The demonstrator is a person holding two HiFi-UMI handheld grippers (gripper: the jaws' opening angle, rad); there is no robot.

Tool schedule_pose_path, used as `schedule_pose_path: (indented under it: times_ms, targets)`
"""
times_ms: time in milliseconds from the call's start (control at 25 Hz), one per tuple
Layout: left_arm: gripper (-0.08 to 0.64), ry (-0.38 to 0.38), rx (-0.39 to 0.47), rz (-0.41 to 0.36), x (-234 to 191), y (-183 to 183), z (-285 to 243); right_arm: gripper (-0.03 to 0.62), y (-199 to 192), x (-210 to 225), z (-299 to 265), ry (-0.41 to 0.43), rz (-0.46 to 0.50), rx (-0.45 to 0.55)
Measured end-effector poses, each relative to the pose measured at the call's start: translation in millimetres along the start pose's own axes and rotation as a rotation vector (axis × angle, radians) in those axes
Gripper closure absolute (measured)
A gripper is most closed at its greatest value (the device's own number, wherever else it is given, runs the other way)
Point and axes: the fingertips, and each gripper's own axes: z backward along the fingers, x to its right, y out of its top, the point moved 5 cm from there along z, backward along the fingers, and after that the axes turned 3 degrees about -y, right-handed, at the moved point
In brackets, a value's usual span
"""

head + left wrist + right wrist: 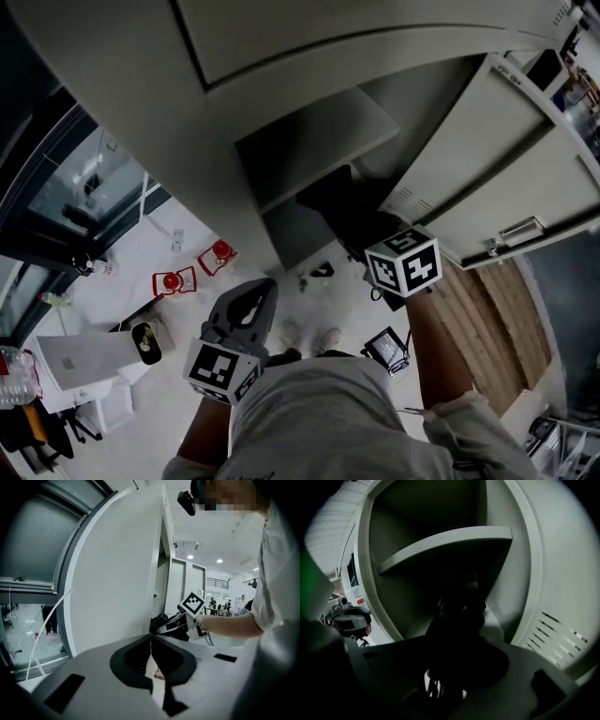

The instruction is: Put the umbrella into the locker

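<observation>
The grey locker (309, 141) stands open, with a shelf (445, 545) across it and its door (506, 178) swung out to the right. My right gripper (380, 246) is shut on a folded black umbrella (342, 211), just in front of the locker's mouth. The umbrella (454, 620) points into the dark compartment below the shelf, and its far end is lost in shadow. My left gripper (253, 295) hangs lower left, outside the locker, shut with nothing in it. In the left gripper view its jaw tips meet, and the umbrella (161, 623) shows beyond them at the locker's edge.
The locker's outer side wall (117, 573) rises close on the left. On the pale floor lie two red items (175, 279), a white box (84, 361) and a small black device (386, 347). Wooden flooring (487, 309) runs under the open door.
</observation>
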Motion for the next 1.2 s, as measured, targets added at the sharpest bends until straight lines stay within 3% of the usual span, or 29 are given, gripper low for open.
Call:
schedule_pose_path:
  times_ms: [1200]
  targets:
    - [0.54, 0.053, 0.001, 0.021, -14, -5, 18, 0.379, 6, 2, -46, -0.03, 0.082, -0.062]
